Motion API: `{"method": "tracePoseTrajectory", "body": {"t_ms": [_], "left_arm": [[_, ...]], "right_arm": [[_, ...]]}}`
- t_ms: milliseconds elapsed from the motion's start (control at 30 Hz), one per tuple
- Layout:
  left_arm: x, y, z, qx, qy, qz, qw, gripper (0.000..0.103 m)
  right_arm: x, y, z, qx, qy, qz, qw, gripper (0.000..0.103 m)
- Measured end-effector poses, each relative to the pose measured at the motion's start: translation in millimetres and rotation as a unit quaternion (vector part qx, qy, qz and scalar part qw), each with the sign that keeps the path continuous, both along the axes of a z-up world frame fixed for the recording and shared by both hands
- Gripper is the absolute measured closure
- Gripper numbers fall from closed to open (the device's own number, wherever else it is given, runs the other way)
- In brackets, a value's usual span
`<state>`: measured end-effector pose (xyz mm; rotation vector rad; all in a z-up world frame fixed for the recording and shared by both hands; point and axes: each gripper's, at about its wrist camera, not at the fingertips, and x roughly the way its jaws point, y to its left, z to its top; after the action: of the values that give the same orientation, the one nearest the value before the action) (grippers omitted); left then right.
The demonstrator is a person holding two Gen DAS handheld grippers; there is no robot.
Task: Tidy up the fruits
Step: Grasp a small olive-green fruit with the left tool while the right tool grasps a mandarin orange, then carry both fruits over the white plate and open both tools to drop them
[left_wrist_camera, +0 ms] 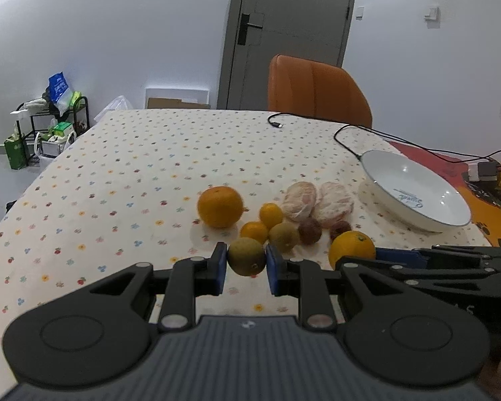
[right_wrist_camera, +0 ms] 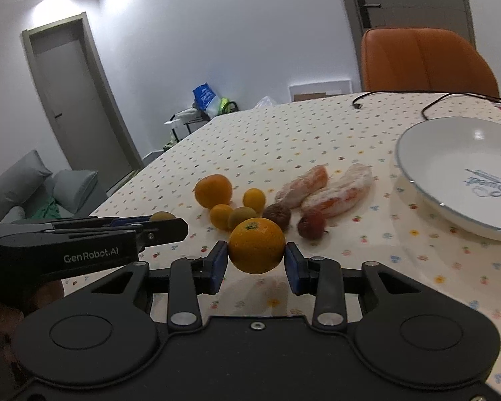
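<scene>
Two fruits are in hand at once. The left gripper [left_wrist_camera: 246, 256] has its blue pads pressed to either side of a greenish-brown citrus [left_wrist_camera: 246, 256], and the right gripper [right_wrist_camera: 256, 256] is clamped the same way on an orange [right_wrist_camera: 257, 245]. Whether either fruit is clear of the surface [left_wrist_camera: 116, 173] I cannot tell; both sit low over the dotted cloth.

Beyond them the rest of the pile lies close together: a large orange [left_wrist_camera: 220, 206], small yellow and green citrus fruits, two dark wrinkled fruits, and two wrapped peeled pomelo pieces [left_wrist_camera: 317, 202]. The white plate [right_wrist_camera: 451, 153] stands empty to the right, near the pile but apart from it, with a black cable [left_wrist_camera: 347, 140] running behind it.

My reading is that both fruits are bound for the plate. To do it well, lift straight up before swinging across, so neither fruit knocks the loose ones and sets them rolling. The right gripper is nearer the plate and should go first, leaving the left room. Round fruit slips between flat pads, so keep the squeeze steady, lower into the plate's hollow, and let go only once the fruit is resting.
</scene>
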<state>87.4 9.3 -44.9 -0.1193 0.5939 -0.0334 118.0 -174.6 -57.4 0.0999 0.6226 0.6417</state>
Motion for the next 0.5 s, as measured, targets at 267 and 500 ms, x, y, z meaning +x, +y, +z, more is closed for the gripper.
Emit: {"method": "tracePoseTrajectory", "body": {"t_ms": [267, 500], "left_arm": [[0, -21, 9, 0.008, -0.011, -0.021, 0.9997, 0.08], [0, -43, 15, 0.014, -0.019, -0.038, 0.999, 0.08]], "right_arm": [[-12, -28, 12, 0.016, -0.022, -0.024, 0.999, 0.068], [-20, -47, 19, 0.018, -0.035, -0.042, 0.998, 0.068]]}}
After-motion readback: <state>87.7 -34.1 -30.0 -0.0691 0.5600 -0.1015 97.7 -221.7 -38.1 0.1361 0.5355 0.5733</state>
